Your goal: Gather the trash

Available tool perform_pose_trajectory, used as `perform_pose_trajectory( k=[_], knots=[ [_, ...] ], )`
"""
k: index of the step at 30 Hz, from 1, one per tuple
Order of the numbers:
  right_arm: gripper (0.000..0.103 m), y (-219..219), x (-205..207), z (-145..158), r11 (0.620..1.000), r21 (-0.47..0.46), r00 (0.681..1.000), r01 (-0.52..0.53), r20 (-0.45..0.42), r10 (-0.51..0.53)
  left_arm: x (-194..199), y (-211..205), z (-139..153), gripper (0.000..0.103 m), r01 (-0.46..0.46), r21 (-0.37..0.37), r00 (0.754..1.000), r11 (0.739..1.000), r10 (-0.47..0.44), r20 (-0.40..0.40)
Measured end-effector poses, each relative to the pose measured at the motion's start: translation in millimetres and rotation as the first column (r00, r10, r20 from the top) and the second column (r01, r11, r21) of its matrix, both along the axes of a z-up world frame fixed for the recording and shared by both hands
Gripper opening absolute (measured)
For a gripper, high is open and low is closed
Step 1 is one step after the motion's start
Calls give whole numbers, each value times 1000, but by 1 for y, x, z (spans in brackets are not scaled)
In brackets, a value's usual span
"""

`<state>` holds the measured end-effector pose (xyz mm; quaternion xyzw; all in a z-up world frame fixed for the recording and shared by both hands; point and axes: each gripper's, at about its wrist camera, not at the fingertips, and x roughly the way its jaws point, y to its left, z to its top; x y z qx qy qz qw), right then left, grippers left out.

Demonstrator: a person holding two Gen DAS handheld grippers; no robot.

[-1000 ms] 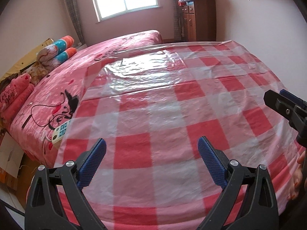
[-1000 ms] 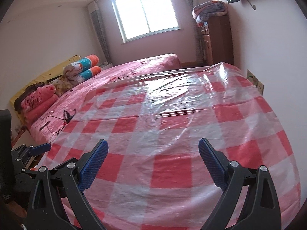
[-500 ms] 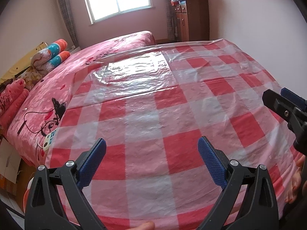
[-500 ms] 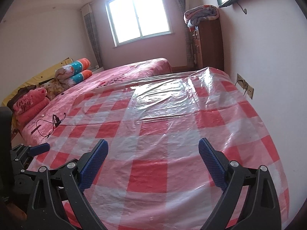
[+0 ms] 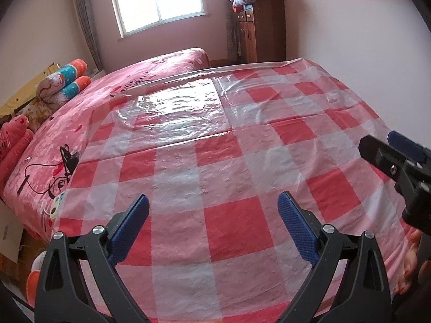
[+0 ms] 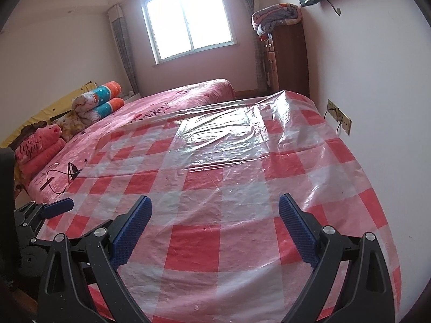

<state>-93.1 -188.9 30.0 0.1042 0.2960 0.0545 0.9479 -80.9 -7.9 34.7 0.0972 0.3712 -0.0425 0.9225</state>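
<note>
A red-and-white checked plastic sheet (image 5: 215, 161) (image 6: 242, 177) covers the near part of a pink bed (image 5: 150, 72) (image 6: 188, 94). No loose trash item shows on it in either view. My left gripper (image 5: 212, 210) hovers open over the sheet's near edge, nothing between its blue pads. My right gripper (image 6: 214, 210) is also open and empty, over the sheet further right. The right gripper's tip (image 5: 390, 156) shows at the right edge of the left wrist view; the left gripper's blue pad (image 6: 58, 207) shows at the left of the right wrist view.
Rolled blankets (image 5: 64, 83) and pink pillows (image 6: 37, 148) lie at the bed's left. A black cable with charger (image 5: 64, 161) (image 6: 71, 172) and a small patterned object (image 5: 55, 204) rest on the pink cover. A wooden cabinet (image 5: 261, 29) with folded blankets stands by the far wall. Wall sockets (image 6: 338, 115) sit at right.
Both grippers have pulled back and tilted up a little, so more of the room and the bed's near edge show. Both stay open and empty.
</note>
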Motion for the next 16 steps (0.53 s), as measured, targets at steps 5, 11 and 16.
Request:
perform_pose_trajectory(
  k=[5,11,16],
  knots=[
    [94,-1,4,-2,1000,0,1000,0,-30,0,4,-2,-4,97,-7,-2,1000,1000,7,-9],
    [94,-7,22,-15,999,0,988,39,-150,-39,26,0,-24,97,-72,-5,991,997,71,-113],
    [94,-11,35,-27,997,-27,968,76,-239,-80,38,3,-30,97,-119,-28,985,992,115,-130]
  ],
)
